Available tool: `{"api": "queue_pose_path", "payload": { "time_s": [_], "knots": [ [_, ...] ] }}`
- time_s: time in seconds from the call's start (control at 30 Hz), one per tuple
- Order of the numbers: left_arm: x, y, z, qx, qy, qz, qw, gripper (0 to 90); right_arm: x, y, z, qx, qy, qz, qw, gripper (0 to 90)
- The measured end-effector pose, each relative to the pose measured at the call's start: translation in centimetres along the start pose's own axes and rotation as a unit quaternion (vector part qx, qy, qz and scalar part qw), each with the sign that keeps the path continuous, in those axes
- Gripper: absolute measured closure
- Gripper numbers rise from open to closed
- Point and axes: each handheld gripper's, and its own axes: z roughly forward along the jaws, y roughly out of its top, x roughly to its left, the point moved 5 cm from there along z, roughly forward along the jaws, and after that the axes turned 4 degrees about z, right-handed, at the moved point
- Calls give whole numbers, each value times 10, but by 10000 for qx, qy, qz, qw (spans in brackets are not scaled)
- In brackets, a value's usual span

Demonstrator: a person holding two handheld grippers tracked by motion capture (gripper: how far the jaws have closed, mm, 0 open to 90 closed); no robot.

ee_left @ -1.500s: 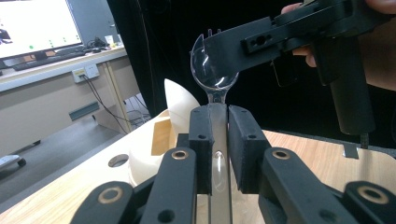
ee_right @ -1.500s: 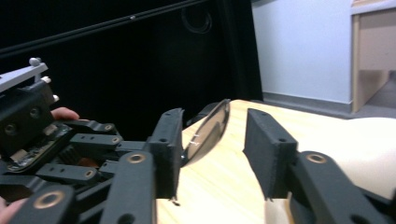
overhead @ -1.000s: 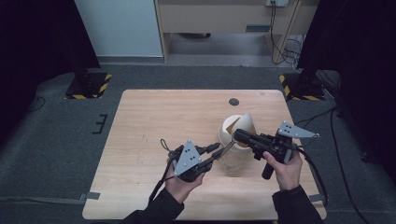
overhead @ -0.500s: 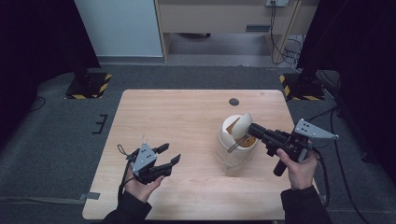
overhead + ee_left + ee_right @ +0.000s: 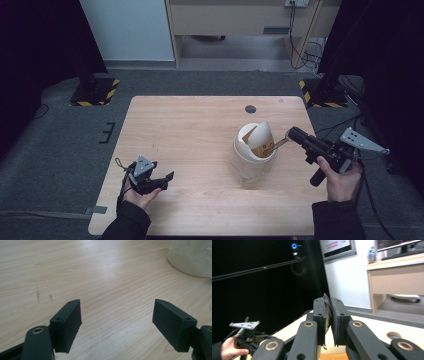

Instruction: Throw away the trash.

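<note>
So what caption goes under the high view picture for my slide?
Right tongs pinch a thin brown piece over the white bin; left tongs, just opened, hold nothing.

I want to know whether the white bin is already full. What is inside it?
Inside the white bin, a brown paper-like sheet shows beneath the tilted lid; the right gripper pinches a thin piece at the rim. Anything deeper is covered.

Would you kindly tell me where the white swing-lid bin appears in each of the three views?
High view: the white bin stands right of centre on the table.
Left gripper view: blurred, in the top right corner.
Right gripper view: mostly hidden behind the right gripper, shut on a thin strip; seemingly the brown patch low between the jaws.
Shared landmark: the pale wooden table, under everything.
</note>
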Motion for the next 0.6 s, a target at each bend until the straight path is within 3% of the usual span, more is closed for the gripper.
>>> {"api": "queue_pose_path", "payload": {
  "time_s": [0.27, 0.6],
  "knots": [
    [7, -5, 6, 248, 11, -21, 9997, 216, -20, -14, 8, 83, -483, -171, 9987, 833],
    [7, -5, 7, 259, -6, -26, 9997, 213, -31, -33, 25, 190, -813, -325, 9960, 833]
  ]
}}
